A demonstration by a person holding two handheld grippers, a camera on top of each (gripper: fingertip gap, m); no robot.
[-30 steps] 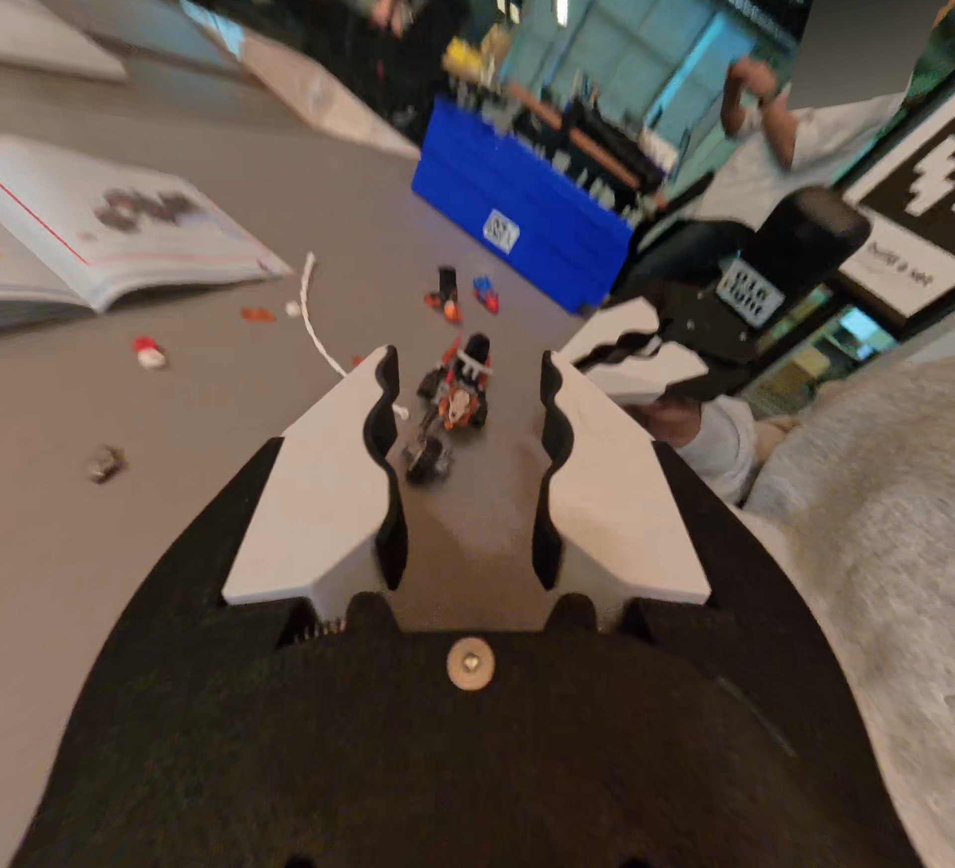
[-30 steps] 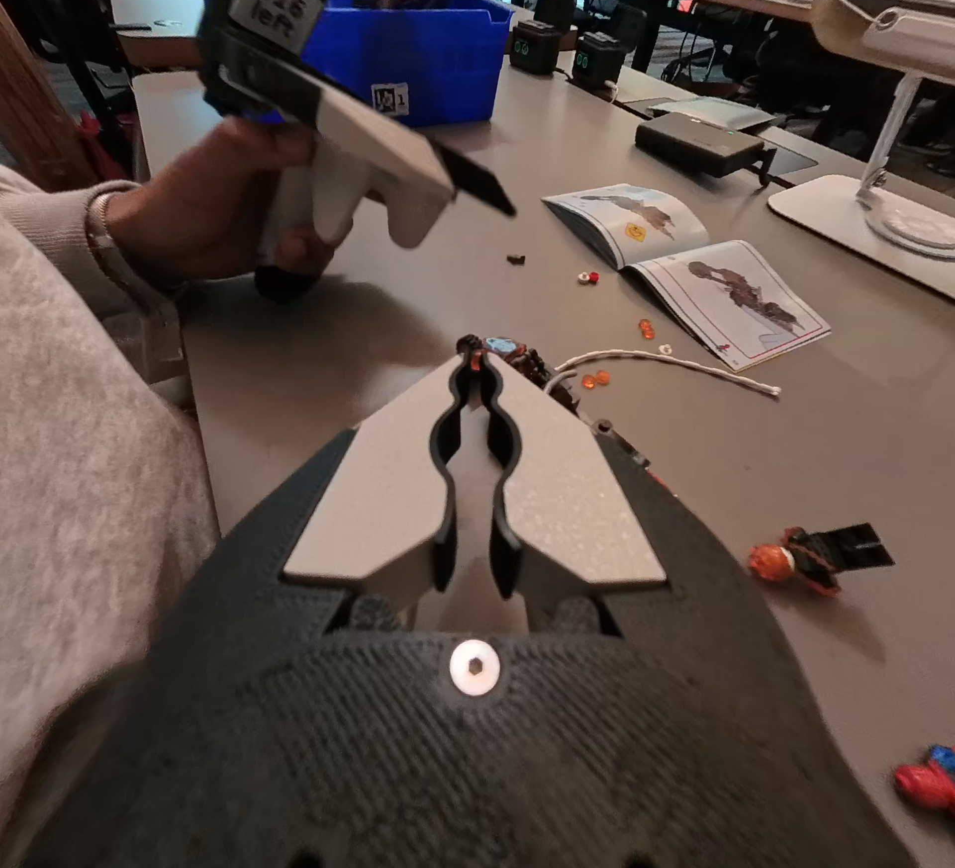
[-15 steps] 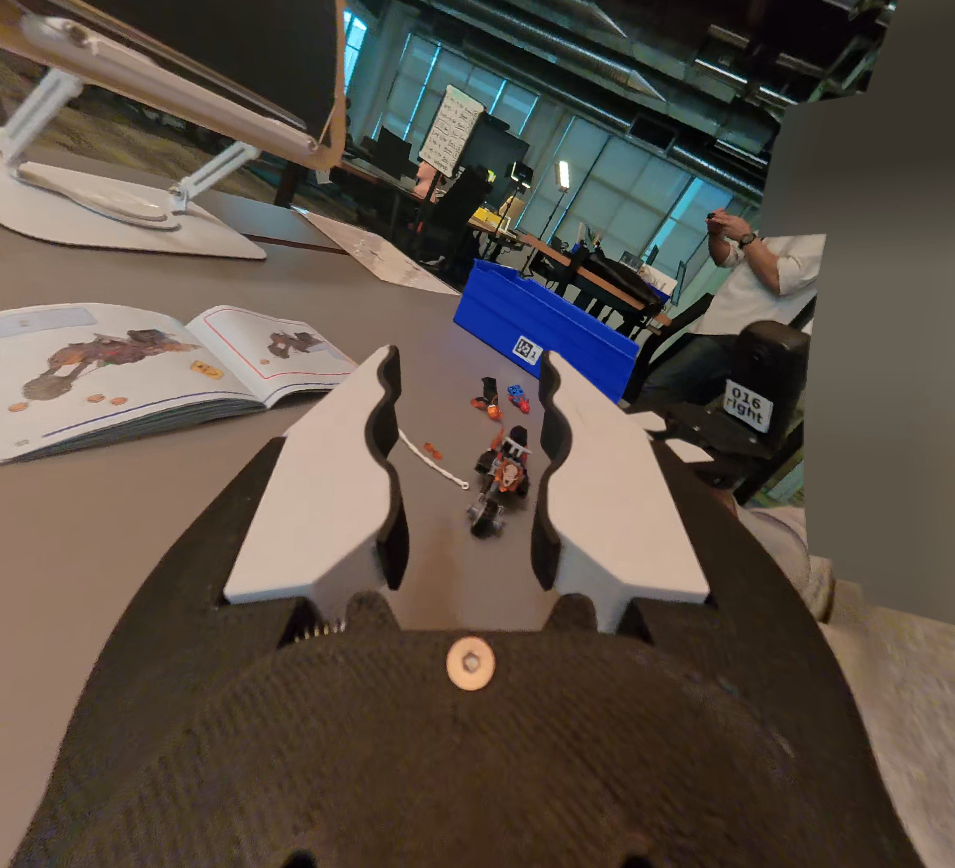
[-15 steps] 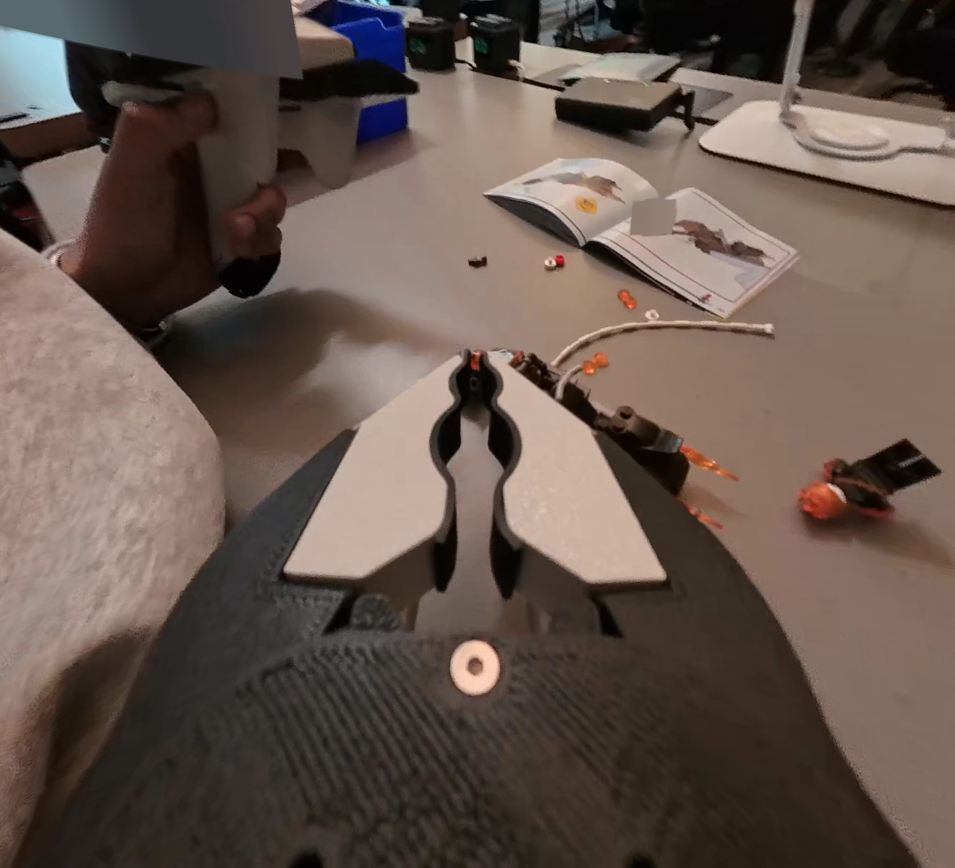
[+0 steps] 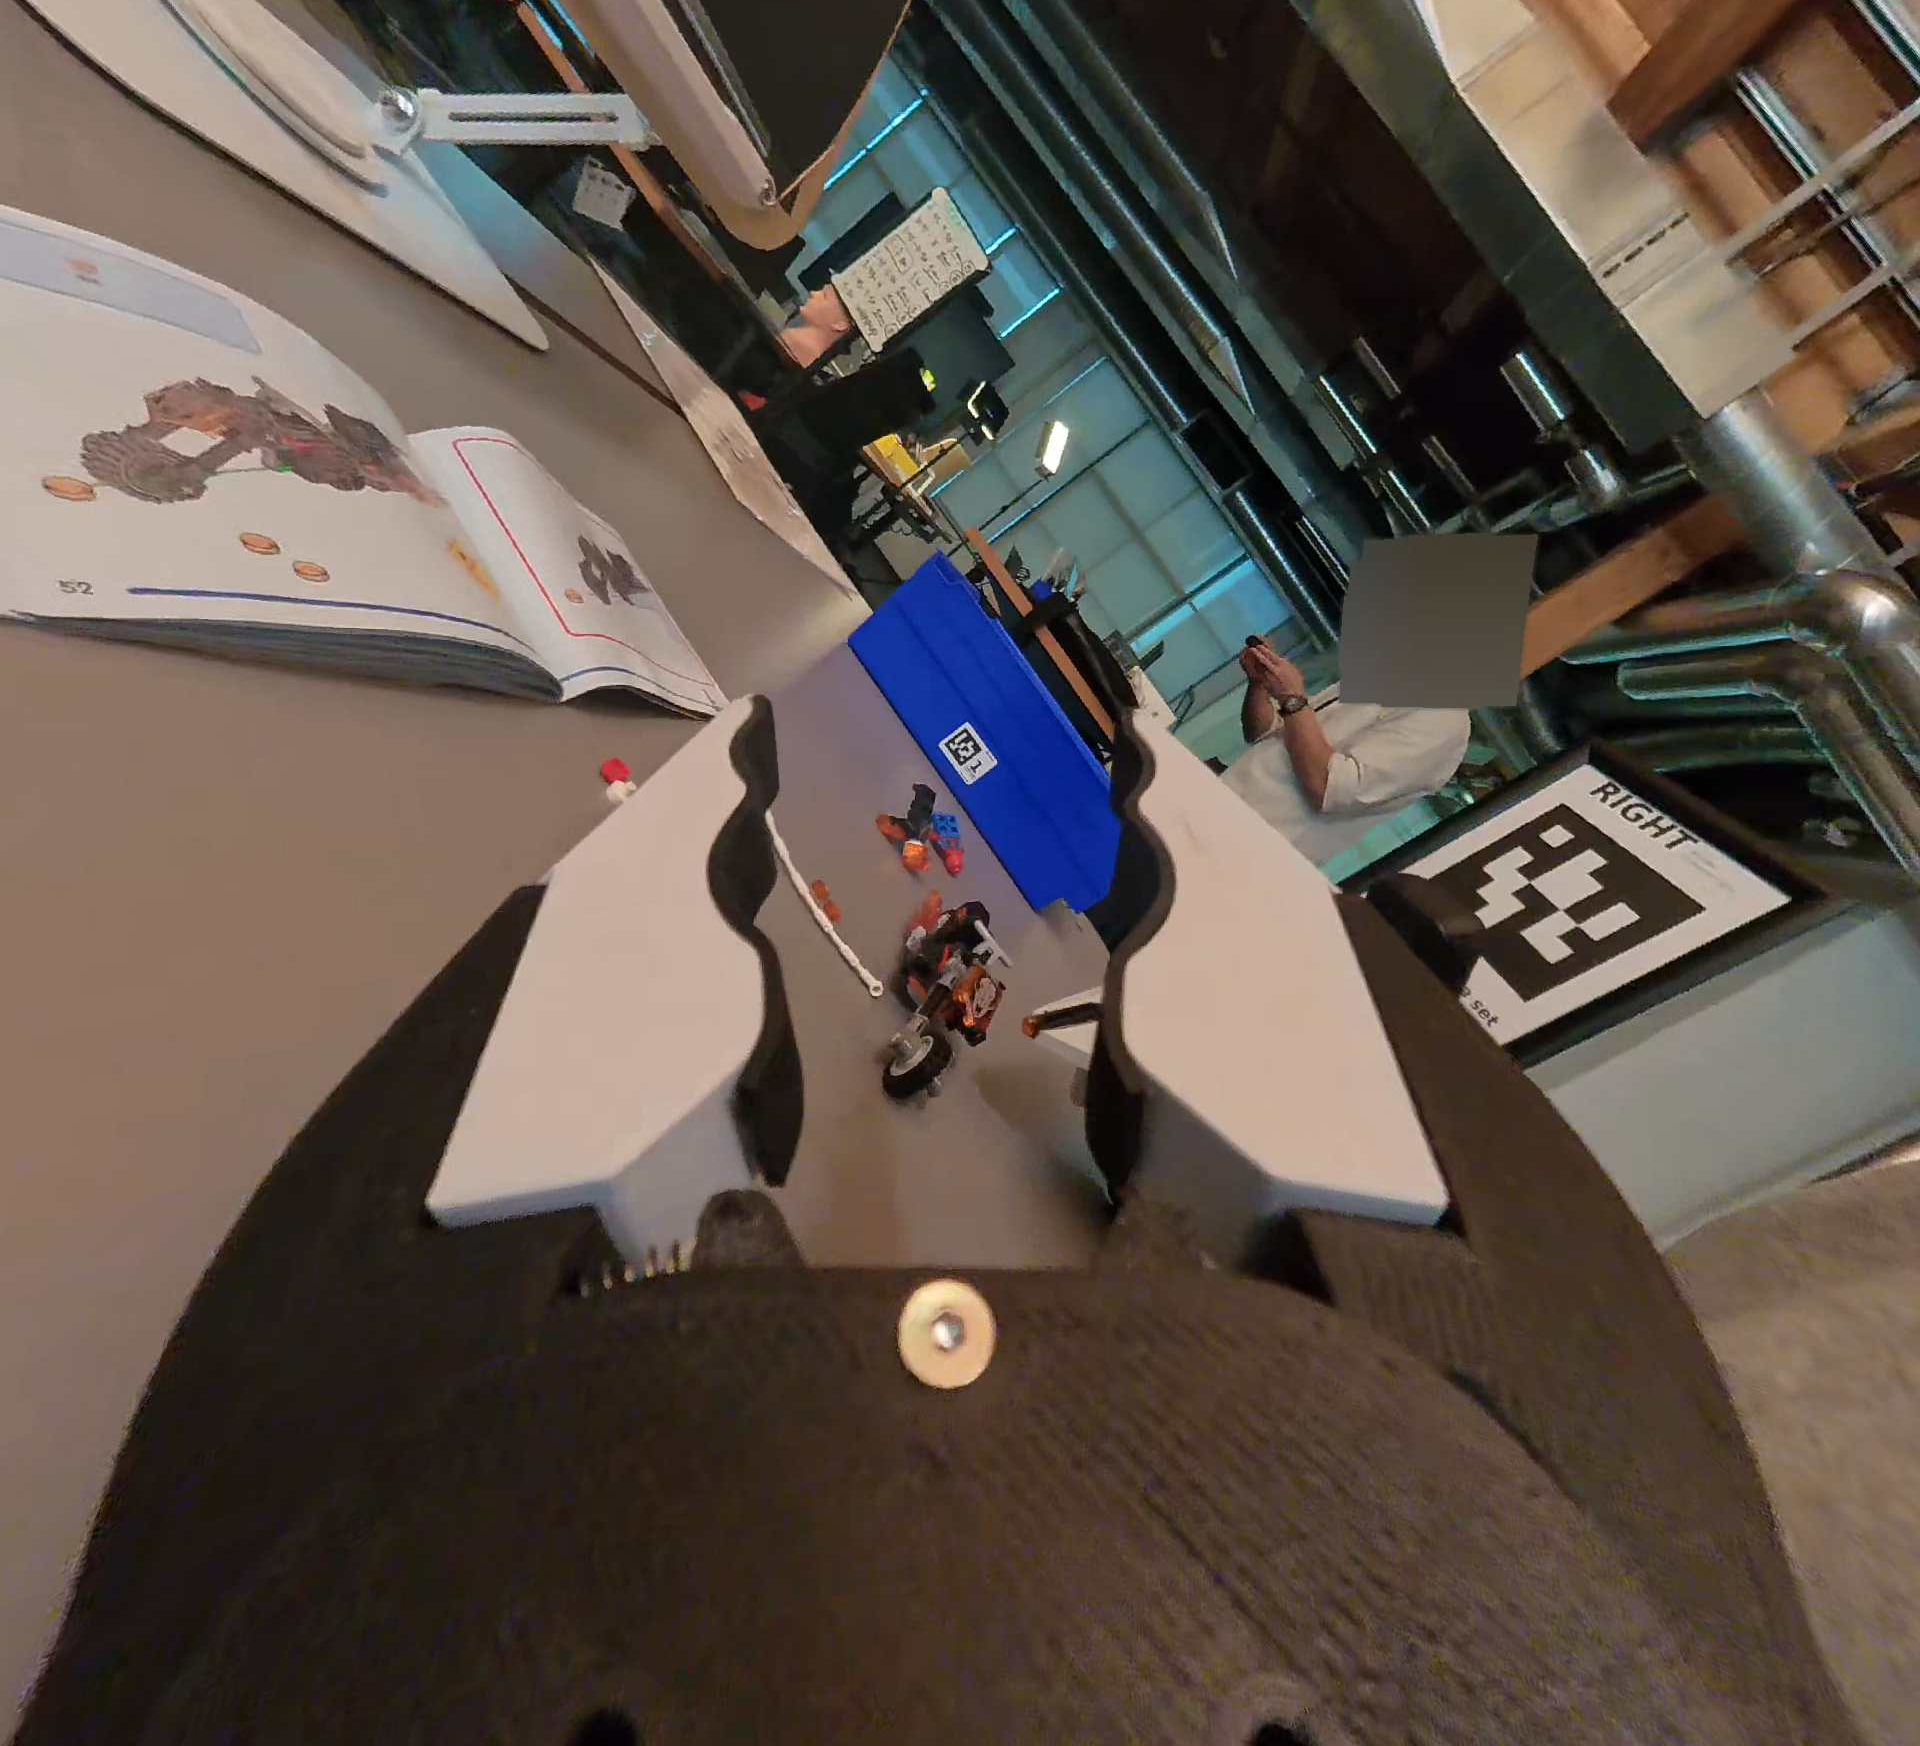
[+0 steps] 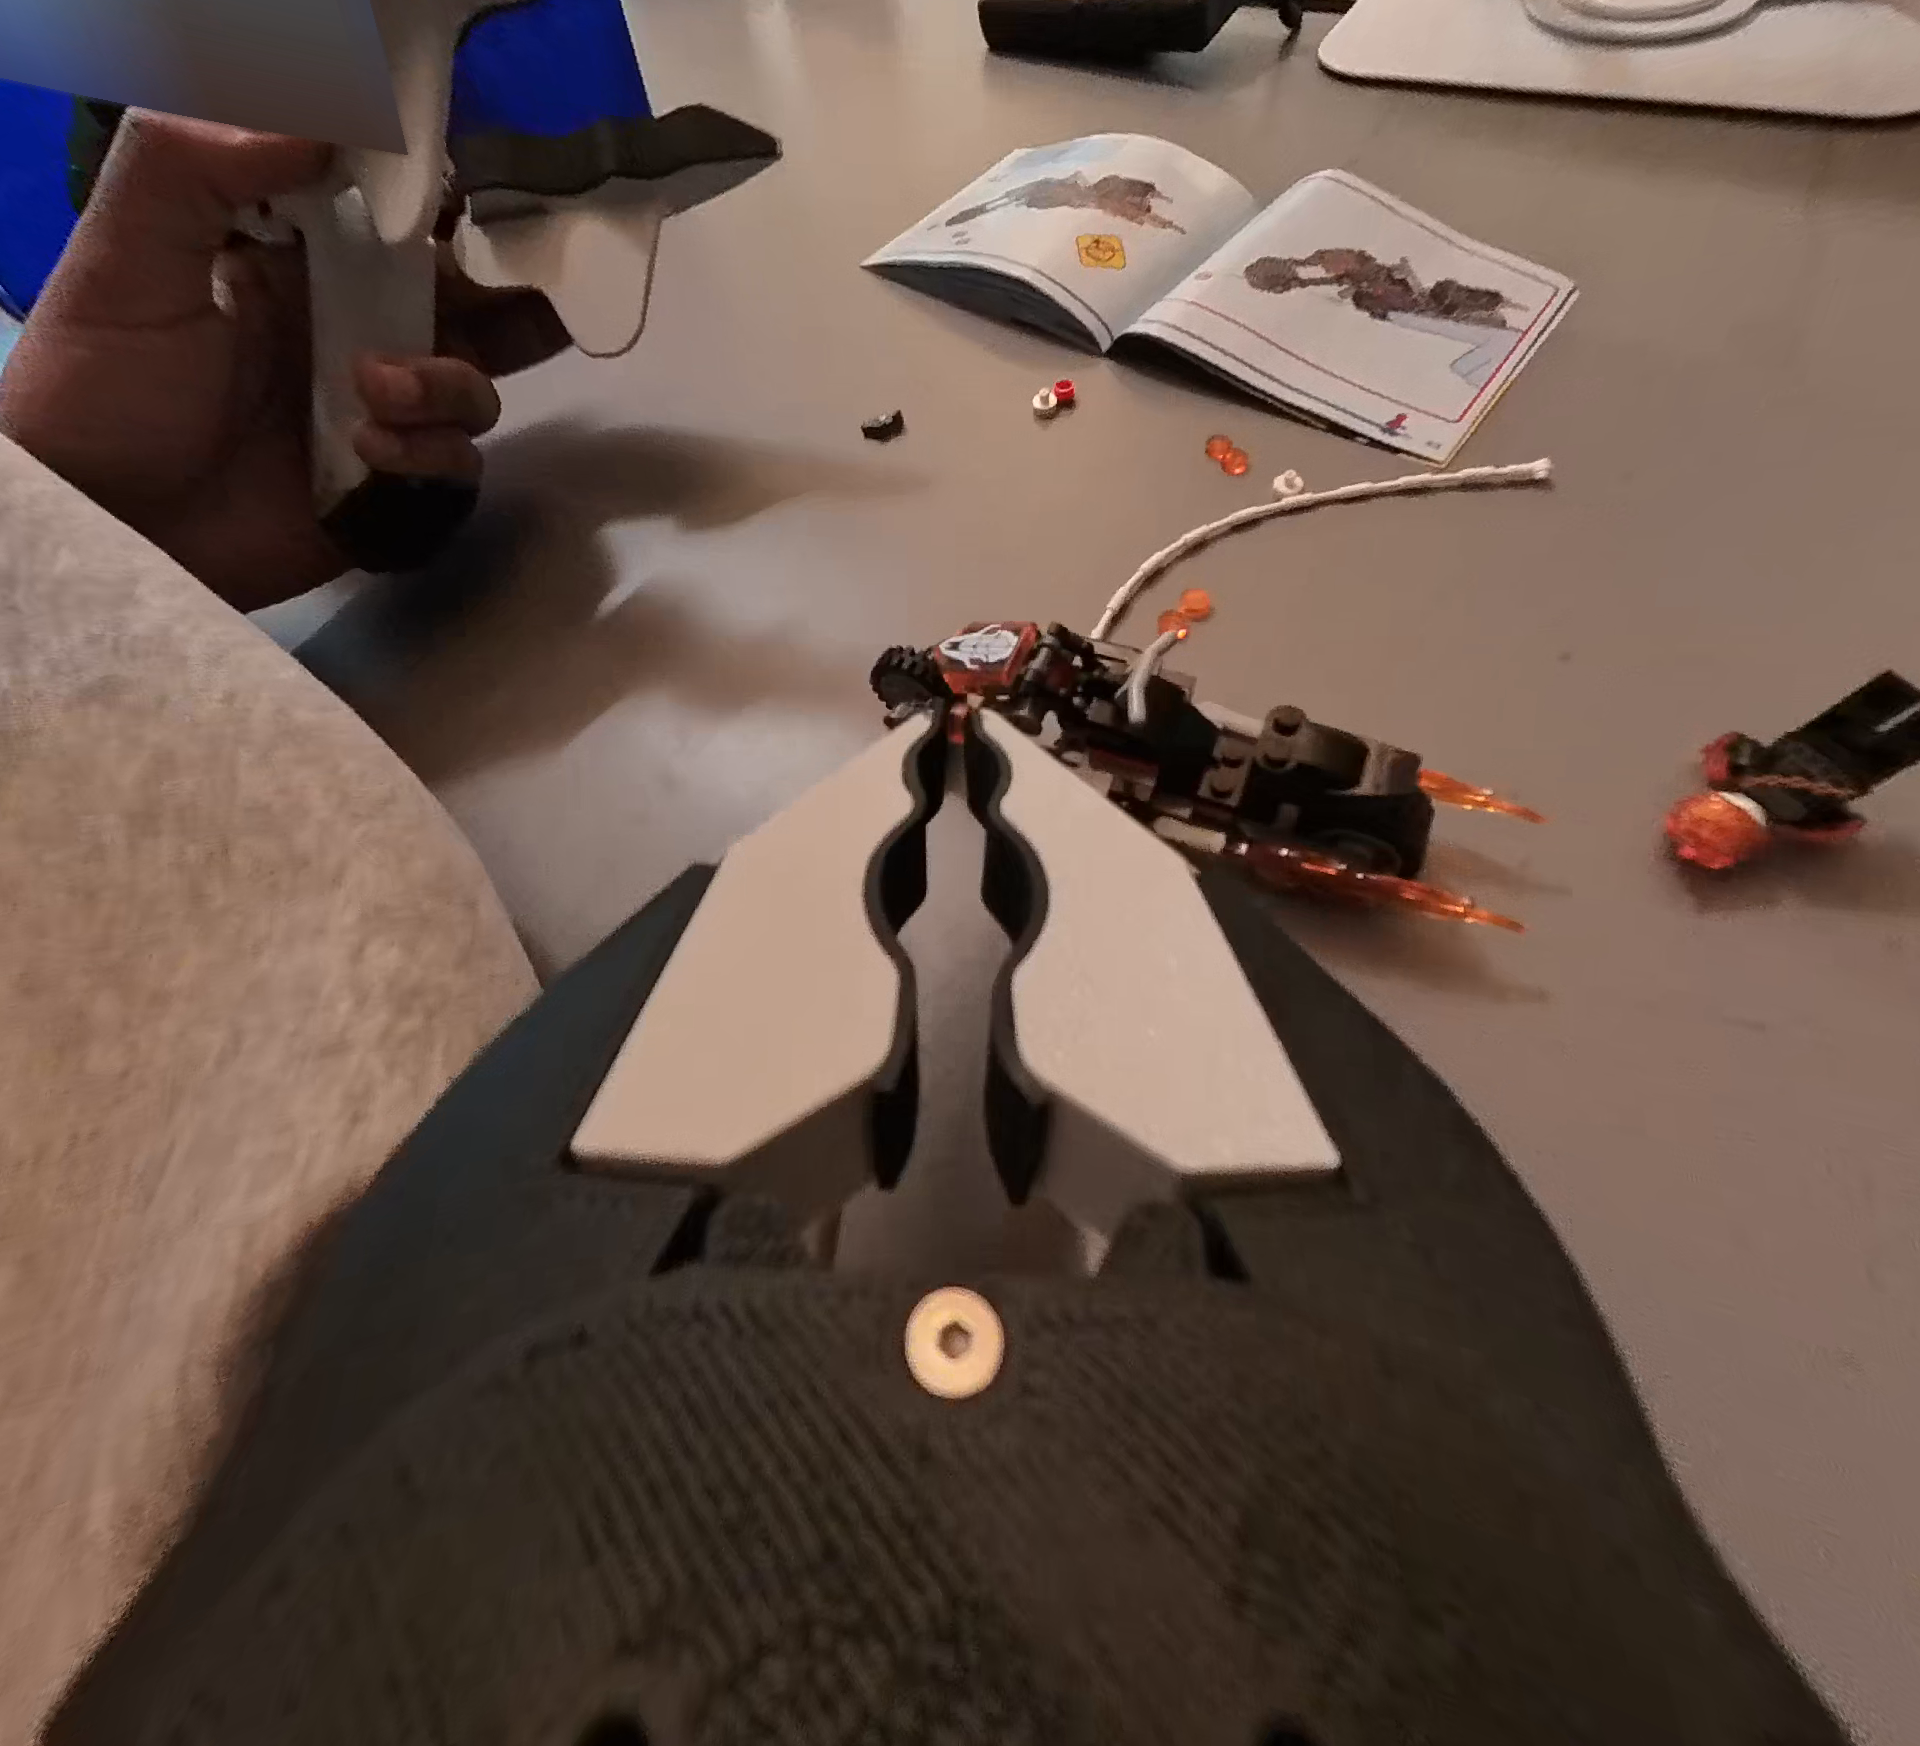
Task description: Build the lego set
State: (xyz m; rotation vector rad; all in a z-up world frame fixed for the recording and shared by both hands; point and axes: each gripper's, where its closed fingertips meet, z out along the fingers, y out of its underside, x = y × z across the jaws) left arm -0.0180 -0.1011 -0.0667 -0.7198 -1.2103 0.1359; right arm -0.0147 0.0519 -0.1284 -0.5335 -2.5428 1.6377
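Lego motorcycle (image 6: 1153,740) mid-tabletop (image 6: 1558,1125), light, fragile flame bits; right hand-held gripper (image 6: 958,728) pinched on its front end; left hand-held gripper (image 5: 940,740) apart, empty; grip the chassis.

I see the black-and-orange lego motorcycle (image 6: 1153,740) lying on its side on the grey table (image 6: 1558,1125), flame pieces trailing rearward. A minifigure (image 6: 1766,797) lies apart; an open instruction booklet (image 6: 1247,283) lies farther off.
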